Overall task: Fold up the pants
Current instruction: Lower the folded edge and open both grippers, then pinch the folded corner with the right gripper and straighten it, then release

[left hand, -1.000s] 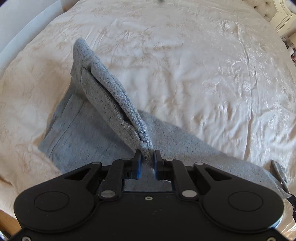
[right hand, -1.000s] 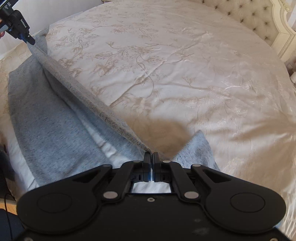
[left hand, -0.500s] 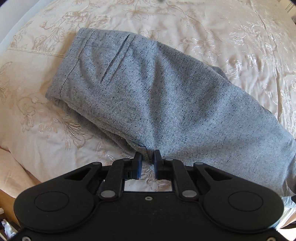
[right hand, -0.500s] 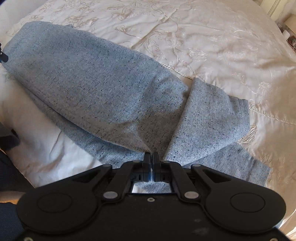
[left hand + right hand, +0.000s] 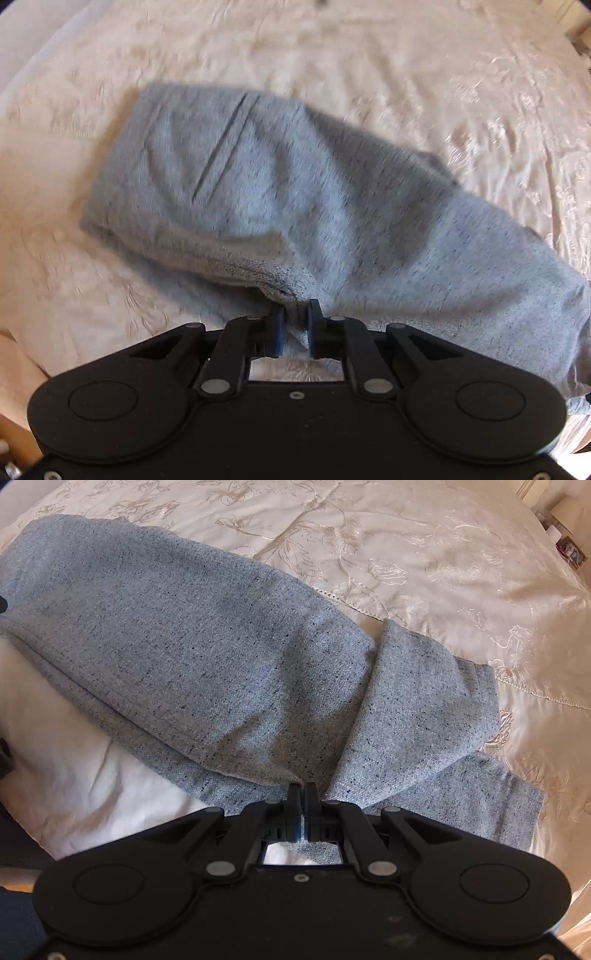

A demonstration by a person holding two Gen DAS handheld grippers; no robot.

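Note:
The grey speckled pants (image 5: 295, 192) lie folded lengthwise on the cream bedspread, with a pocket slit showing near the waist end. My left gripper (image 5: 295, 319) is shut on the near edge of the pants at the waist end; cloth bunches between its pads. In the right wrist view the pants (image 5: 192, 657) stretch from the upper left to the leg ends at the right. My right gripper (image 5: 302, 794) is shut on the near edge of the pants, with cloth pinched between the pads.
The embroidered cream bedspread (image 5: 424, 546) spreads beyond the pants. A white sheet (image 5: 74, 746) shows under the near edge at the left. Small items stand on a nightstand (image 5: 569, 550) at the far right.
Both grippers have laid the lifted upper edge of the pants down toward me, so the pants lie flat and folded. The left wrist view has pulled back slightly and is blurred.

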